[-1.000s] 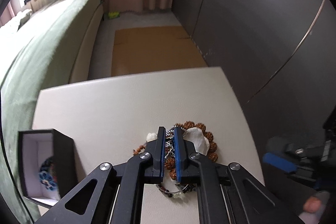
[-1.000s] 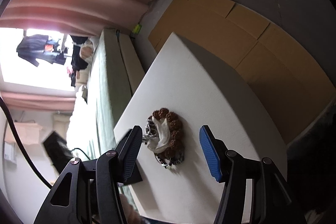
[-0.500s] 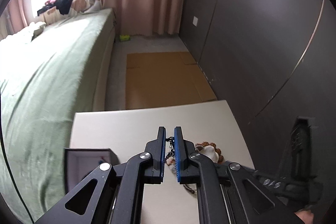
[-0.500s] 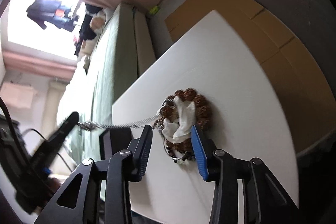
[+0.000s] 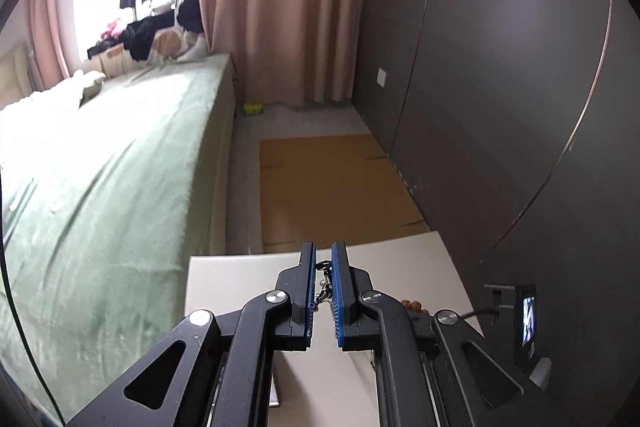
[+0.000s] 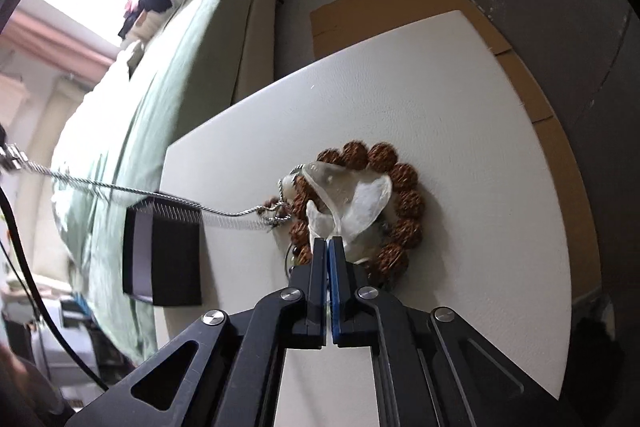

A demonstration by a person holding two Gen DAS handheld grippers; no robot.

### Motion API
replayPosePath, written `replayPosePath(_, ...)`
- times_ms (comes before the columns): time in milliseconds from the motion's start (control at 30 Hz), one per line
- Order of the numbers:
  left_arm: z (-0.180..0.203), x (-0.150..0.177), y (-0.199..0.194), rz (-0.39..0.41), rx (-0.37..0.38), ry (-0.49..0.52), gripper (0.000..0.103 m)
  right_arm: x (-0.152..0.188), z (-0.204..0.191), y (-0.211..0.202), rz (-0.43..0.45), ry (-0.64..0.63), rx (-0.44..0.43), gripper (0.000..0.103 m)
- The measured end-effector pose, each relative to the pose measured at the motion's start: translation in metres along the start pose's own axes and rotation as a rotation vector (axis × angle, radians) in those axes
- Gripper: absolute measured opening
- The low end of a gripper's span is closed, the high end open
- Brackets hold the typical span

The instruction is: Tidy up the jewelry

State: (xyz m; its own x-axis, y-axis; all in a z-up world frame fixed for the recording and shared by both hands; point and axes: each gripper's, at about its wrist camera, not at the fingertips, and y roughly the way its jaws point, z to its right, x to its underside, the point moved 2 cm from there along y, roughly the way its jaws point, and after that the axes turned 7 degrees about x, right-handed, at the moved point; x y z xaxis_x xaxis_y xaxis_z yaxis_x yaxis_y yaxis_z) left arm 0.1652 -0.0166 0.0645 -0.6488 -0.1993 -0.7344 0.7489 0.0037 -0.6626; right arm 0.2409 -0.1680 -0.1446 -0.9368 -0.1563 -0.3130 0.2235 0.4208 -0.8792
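My left gripper is shut on the end of a silver chain and holds it high above the white table. In the right wrist view the chain stretches taut from the upper left down to the jewelry pile. The pile holds a brown bead bracelet and a clear plastic bag. My right gripper is shut on the lower edge of the plastic bag. A black jewelry box stands open at the table's left.
A green bed runs along the left. Cardboard sheets lie on the floor beyond the table. A dark wall stands on the right. A black device with a small screen sits at the right of the left wrist view.
My left gripper has lifted up and away, pulling the chain out of the pile. My right gripper has moved onto the pile and closed on the plastic bag.
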Motion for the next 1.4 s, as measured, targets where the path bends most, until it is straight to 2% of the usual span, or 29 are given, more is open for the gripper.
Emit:
replayPosePath(100, -0.002, -0.008, -0.012, 0.023, -0.01, 0.008, 0.008, -0.002, -0.002, -0.013, 0.049, -0.012, -0.025, 0.003)
replayPosePath(333, -0.01, -0.027, -0.043, 0.08, -0.043, 0.03, 0.007, -0.008, 0.012, -0.046, 0.13, 0.052, -0.167, 0.003)
replayPosePath(600, -0.019, -0.049, -0.078, 0.141, -0.082, 0.055, 0.008, -0.004, -0.005, -0.058, 0.165, 0.053, -0.243, 0.003)
replayPosePath(867, -0.019, -0.079, -0.129, 0.234, -0.124, 0.087, 0.008, 0.0, -0.028, -0.069, 0.198, 0.027, -0.285, 0.003)
replayPosePath(1100, -0.022, -0.09, -0.16, 0.285, -0.168, 0.12, 0.008, 0.001, -0.034, -0.068, 0.195, 0.028, -0.296, 0.003)
replayPosePath(1400, -0.051, -0.084, -0.148, 0.27, -0.186, 0.075, 0.008, 0.004, -0.035, -0.068, 0.199, 0.016, -0.293, 0.003)
